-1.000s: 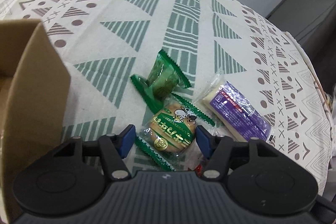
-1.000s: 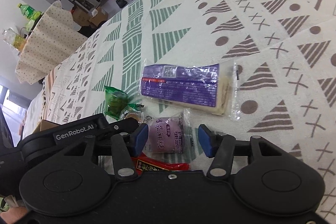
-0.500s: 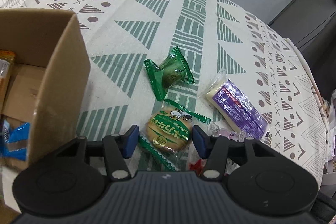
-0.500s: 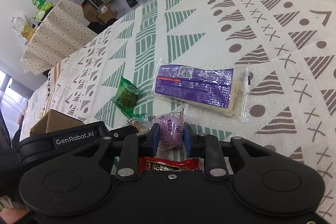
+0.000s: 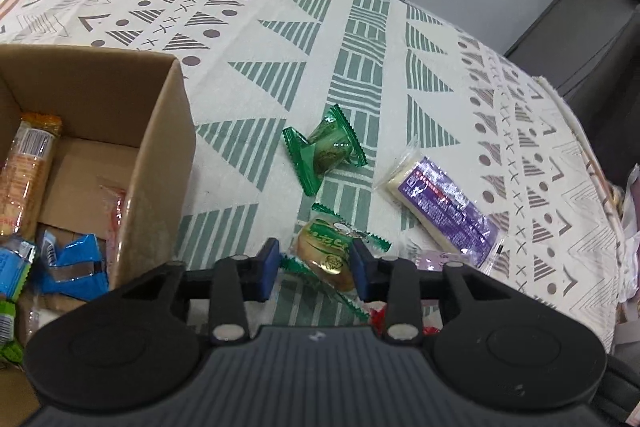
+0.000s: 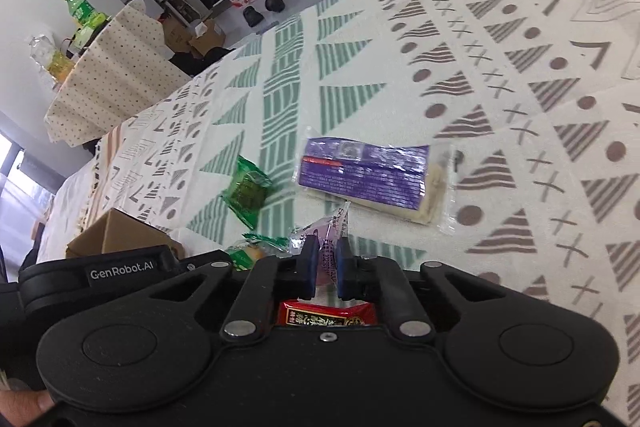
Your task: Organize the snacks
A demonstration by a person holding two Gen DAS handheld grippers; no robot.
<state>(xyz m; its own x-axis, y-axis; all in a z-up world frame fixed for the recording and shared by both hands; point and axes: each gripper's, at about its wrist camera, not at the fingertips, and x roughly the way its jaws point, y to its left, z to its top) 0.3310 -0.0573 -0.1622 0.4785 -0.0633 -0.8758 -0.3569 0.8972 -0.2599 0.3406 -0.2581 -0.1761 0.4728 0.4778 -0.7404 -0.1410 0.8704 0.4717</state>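
A table [image 5: 280, 39] is wearing a cream cloth with green and brown triangle patterns. A cardboard box [image 5: 160, 163] is standing on it at the left. Beside the box a green wrapped snack [image 5: 326, 151] is lying, and a purple packet [image 5: 448, 207] is lying to its right, apart from it. A red packet [image 6: 328, 317] is lying at the near edge.

Box [image 5: 160, 155] left of snacks [image 5: 324, 151].
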